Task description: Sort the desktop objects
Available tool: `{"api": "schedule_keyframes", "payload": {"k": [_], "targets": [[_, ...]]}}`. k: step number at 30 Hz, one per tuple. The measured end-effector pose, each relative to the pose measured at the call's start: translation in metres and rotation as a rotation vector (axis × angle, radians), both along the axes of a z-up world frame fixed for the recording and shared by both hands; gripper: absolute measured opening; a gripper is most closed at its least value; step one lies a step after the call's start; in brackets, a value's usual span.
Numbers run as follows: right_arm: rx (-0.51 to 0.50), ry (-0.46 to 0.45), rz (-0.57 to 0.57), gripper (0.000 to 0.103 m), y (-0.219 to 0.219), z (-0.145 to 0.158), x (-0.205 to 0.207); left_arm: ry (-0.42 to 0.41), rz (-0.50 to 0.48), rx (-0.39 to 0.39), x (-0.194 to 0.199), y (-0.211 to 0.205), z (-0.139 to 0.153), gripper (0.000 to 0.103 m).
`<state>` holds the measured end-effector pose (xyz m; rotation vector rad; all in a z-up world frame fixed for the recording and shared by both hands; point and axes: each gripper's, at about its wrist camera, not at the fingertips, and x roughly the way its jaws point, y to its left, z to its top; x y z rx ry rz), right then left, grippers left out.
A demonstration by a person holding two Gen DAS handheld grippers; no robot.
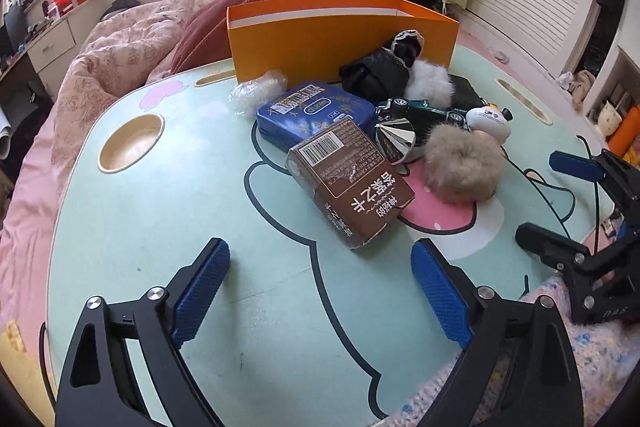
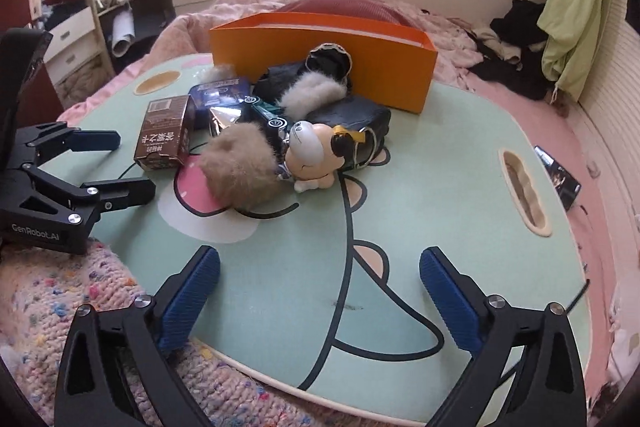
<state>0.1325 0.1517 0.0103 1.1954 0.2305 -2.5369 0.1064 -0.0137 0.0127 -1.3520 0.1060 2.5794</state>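
Both grippers' jaws wide, empty (bare table (image 2: 420,187) near edge, clutter by orange box (image 2: 320,59)).

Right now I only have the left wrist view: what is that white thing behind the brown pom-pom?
Observer: A small figurine, lying on its side beside the pom-pom.
Operator: Anything between the right jaws?
Observer: No. The right gripper is open over bare table.
Operator: Anything lying off the table on that side?
Observer: A dark flat item on the bed, past the slot.
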Motion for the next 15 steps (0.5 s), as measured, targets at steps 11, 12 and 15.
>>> {"api": "schedule_keyframes", "payload": {"k": [11, 12, 15], "targets": [[-0.017, -0.003, -0.033, 0.103, 0.0031, -0.0007, -0.0066, -0.007, 0.012, -0.005, 0.0009, 0.0013, -0.0002, 0.103], [-0.017, -0.004, -0.03, 0.103, 0.0026, -0.0007, -0.0075, -0.007, 0.012, -0.005, 0.0005, 0.0014, -0.0004, 0.103], [-0.013, -0.007, -0.033, 0.103, 0.0016, -0.0011, -0.0101, -0.01, 0.013, -0.006, 0.0004, 0.002, -0.0011, 0.103]]}}
